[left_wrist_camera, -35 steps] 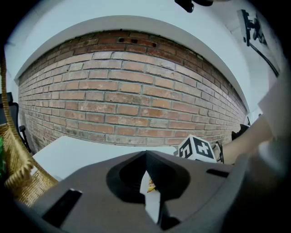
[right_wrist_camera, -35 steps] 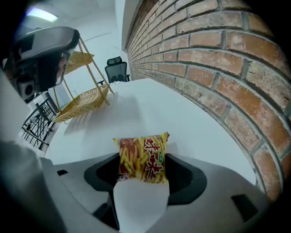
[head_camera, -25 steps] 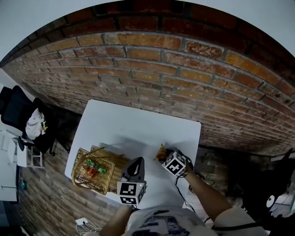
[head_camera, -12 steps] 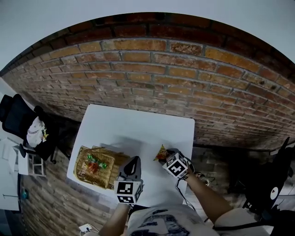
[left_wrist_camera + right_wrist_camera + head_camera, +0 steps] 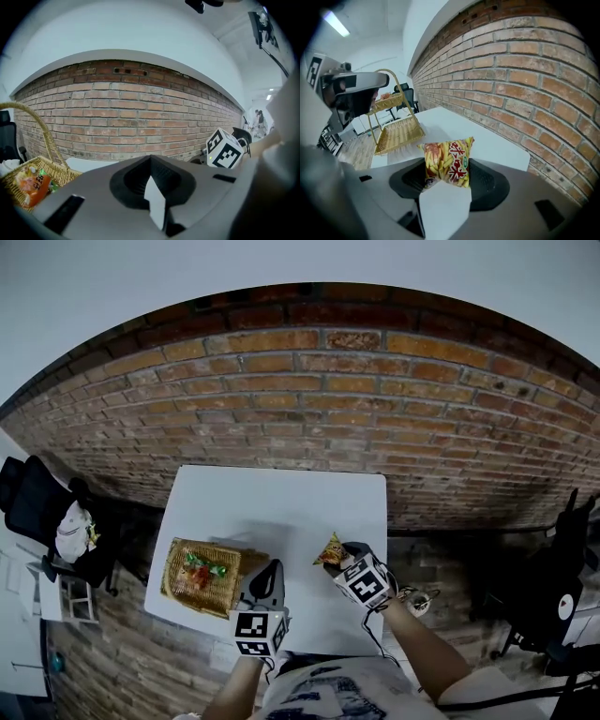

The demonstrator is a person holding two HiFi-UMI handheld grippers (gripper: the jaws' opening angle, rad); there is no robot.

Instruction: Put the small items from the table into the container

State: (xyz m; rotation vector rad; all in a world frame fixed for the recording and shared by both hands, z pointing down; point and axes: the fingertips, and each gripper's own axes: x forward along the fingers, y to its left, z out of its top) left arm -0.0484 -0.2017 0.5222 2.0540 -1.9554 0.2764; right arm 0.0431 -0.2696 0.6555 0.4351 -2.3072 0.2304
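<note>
Basket (image 5: 228,598) of wicker stands at the left edge of the white table (image 5: 281,498) and holds red and green packets (image 5: 199,570). My right gripper (image 5: 339,556) pinches 1 yellow snack packet (image 5: 328,547) above the table's right side. My left gripper (image 5: 271,570), closed on nothing, is just beside the basket. Bare tabletop lies between them.

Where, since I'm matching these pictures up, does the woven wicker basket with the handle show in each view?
Head view: woven wicker basket left of centre, on the white table.
Left gripper view: lower left corner.
Right gripper view: left of centre, past the gripped yellow snack packet.
Shared landmark: the red brick wall behind the table.
</note>
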